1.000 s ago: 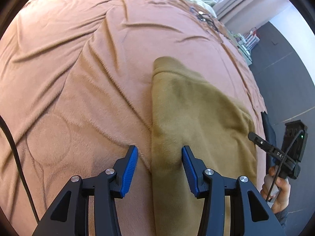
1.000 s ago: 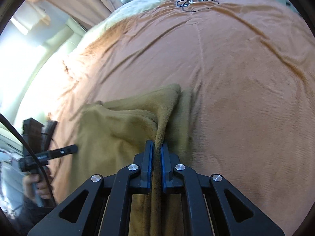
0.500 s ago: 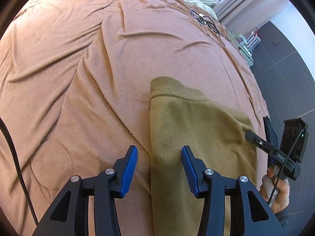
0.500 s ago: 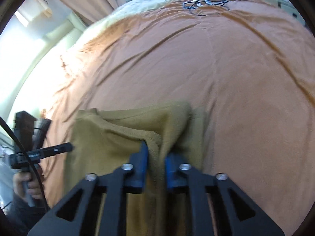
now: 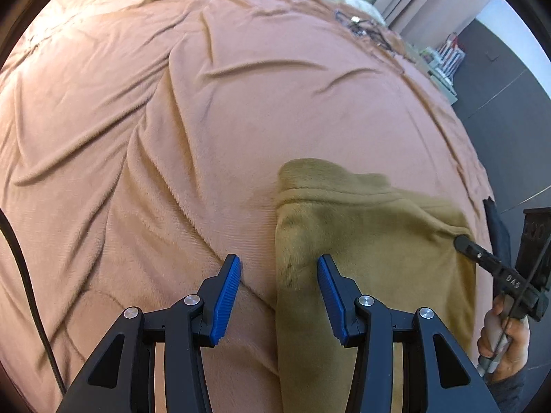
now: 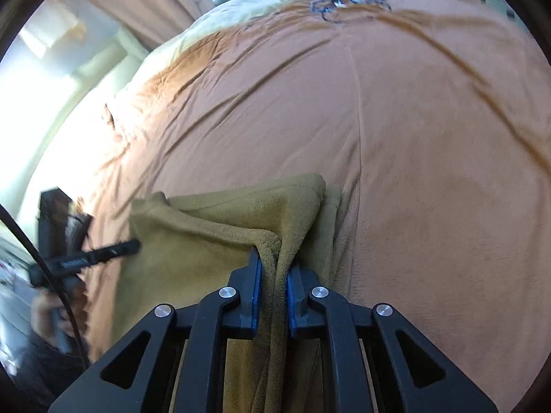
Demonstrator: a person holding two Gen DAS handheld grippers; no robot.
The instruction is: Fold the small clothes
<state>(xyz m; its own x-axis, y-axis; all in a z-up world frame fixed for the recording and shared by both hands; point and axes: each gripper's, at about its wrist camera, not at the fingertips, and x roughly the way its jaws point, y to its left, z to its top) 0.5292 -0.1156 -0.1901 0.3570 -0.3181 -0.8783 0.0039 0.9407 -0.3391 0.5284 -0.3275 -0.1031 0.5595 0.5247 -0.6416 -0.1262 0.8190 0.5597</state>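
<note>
Orange bedspread (image 6: 430,137) underlies olive garment (image 6: 206,241); right gripper (image 6: 272,265) jaws pinch its fold, hiding it; left gripper (image 5: 279,275) gapes, empty.

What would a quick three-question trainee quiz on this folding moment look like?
1. True or false: the right tongs are shut on a fold of the olive-brown fleece garment.
2. The left tongs are: A) clamped on the fleece garment; B) open, straddling its edge; C) holding a cable.
3. Fill in: the garment lies on a ____-coloured blanket.

Key: 1 true. 2 B: the pads stand apart, one over the blanket and one over the garment. 3 peach (orange-pink).
</note>
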